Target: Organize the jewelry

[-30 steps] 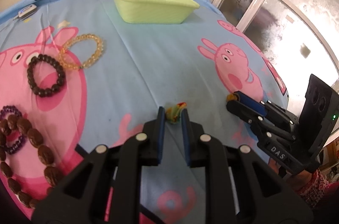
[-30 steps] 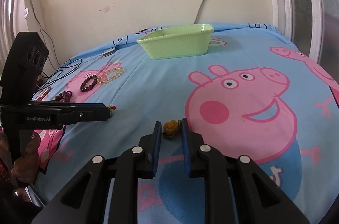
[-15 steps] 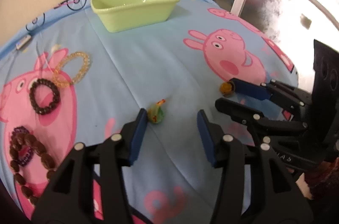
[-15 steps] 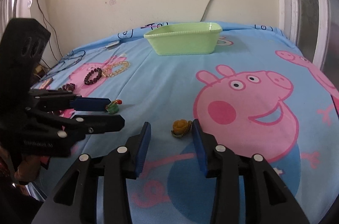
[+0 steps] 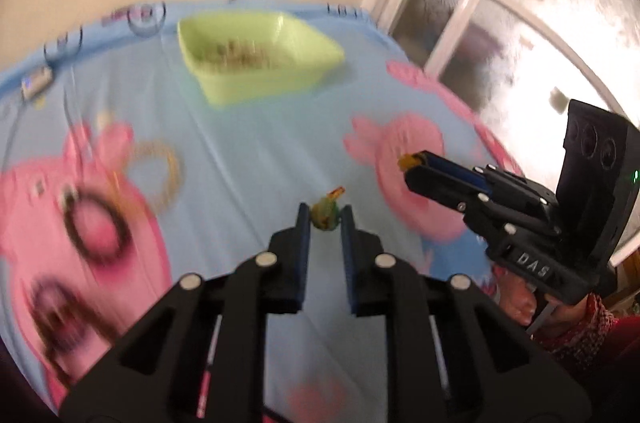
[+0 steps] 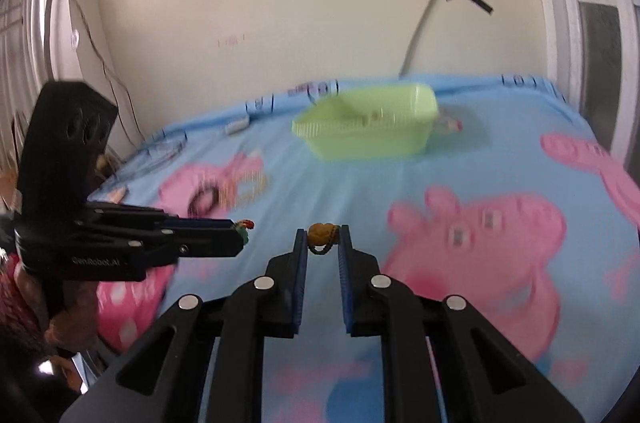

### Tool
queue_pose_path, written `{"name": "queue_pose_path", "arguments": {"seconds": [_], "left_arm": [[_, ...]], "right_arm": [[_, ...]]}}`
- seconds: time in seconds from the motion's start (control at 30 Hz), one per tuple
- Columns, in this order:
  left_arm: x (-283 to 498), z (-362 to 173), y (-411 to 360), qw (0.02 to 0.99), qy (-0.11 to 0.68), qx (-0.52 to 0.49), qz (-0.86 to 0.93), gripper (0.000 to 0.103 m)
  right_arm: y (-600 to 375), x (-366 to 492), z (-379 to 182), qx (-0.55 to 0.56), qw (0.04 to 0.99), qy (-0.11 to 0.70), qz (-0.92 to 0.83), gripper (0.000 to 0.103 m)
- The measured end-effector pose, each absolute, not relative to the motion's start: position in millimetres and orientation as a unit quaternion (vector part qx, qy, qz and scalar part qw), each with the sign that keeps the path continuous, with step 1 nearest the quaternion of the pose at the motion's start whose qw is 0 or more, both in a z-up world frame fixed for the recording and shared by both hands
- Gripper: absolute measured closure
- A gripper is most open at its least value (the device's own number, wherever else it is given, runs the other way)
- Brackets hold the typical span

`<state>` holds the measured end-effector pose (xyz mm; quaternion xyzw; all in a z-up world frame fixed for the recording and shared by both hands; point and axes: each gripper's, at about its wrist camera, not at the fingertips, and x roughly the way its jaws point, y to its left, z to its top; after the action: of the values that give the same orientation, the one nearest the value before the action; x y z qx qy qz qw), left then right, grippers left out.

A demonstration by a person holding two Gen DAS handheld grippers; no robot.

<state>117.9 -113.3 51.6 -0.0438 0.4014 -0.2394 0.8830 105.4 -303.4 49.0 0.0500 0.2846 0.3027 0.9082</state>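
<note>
Left wrist view: a blue cartoon-pig cloth (image 5: 248, 151) is seen covering the worktop, blurred by motion. A pale green tray (image 5: 256, 63) is set at the far side, near the wall; small blurred items are seen inside it, kind cannot be told. On the left part of the cloth, a dark bead bracelet (image 5: 98, 227) and a pale amber bead bracelet (image 5: 162, 175) are laid just beside each other, both smeared. The left tool (image 5: 323, 219) is clenched on a small green charm (image 5: 326, 214), a red-orange tip being shown at the charm's far end. To the right, the right tool (image 5: 412, 165) is seen side-on, with a yellow bit pinched at its tip.

Right wrist view: the same cloth (image 6: 400, 183) and tray (image 6: 372, 135) are shown, the tray well apart from both tools. The right tool (image 6: 323, 237) is closed on a small amber charm (image 6: 322, 234), a dark cord loop being hung under it. The left tool (image 6: 240, 233) is seen at left, the green charm (image 6: 243, 227) gripped at its tip. Whether the charms are lifted clear of the cloth cannot be told. The bracelets (image 6: 224, 193) are seen beyond it on the pink print, too blurred to separate.
</note>
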Motion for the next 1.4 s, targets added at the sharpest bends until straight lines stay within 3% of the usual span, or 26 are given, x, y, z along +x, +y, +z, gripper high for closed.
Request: {"name": "queue_pose_path", "arguments": {"seconds": [0.17, 0.33, 0.37, 0.4, 0.43, 0.53, 0.77, 1.0, 1.17, 1.4], "left_arm": [[182.3, 82.6, -116.7, 0.894, 0.381, -0.037, -0.234, 0.088], [266.4, 92.0, -120.0, 0.890, 0.397, -0.041, -0.219, 0.087], [284.9, 89.6, -120.9, 0.889, 0.404, -0.037, -0.212, 0.083], [303.0, 85.8, -121.8, 0.888, 0.411, -0.029, -0.203, 0.063], [312.4, 82.8, -119.1, 0.891, 0.415, -0.024, -0.184, 0.054], [324.9, 79.8, -102.7, 0.891, 0.427, -0.038, -0.150, 0.053], [227.8, 107.3, -30.3, 0.912, 0.375, -0.061, -0.158, 0.053], [113.7, 88.0, 74.7, 0.923, 0.371, -0.094, -0.047, 0.053], [57.4, 64.2, 103.6, 0.921, 0.375, -0.106, -0.004, 0.053], [38.6, 40.1, 104.6, 0.914, 0.385, -0.129, -0.024, 0.053]], "right_arm": [[-303.0, 185.7, 80.6, 0.082, 0.896, 0.290, 0.327, 0.103], [-274.9, 282.9, 76.7, 0.071, 0.872, 0.356, 0.328, 0.103], [-268.7, 295.3, 73.2, 0.058, 0.874, 0.363, 0.319, 0.103], [-263.9, 306.9, 70.2, 0.045, 0.878, 0.367, 0.303, 0.103], [-261.3, 321.2, 65.9, 0.034, 0.883, 0.376, 0.278, 0.103], [-271.1, 326.6, 61.3, 0.054, 0.885, 0.380, 0.263, 0.096], [-291.8, 228.6, 57.1, 0.102, 0.879, 0.342, 0.316, 0.096], [-250.1, 156.9, 30.3, 0.110, 0.850, 0.357, 0.371, 0.096], [-208.6, 137.2, 16.5, 0.093, 0.828, 0.385, 0.397, 0.096], [-156.1, 114.4, 17.1, 0.009, 0.822, 0.386, 0.420, 0.098]]}}
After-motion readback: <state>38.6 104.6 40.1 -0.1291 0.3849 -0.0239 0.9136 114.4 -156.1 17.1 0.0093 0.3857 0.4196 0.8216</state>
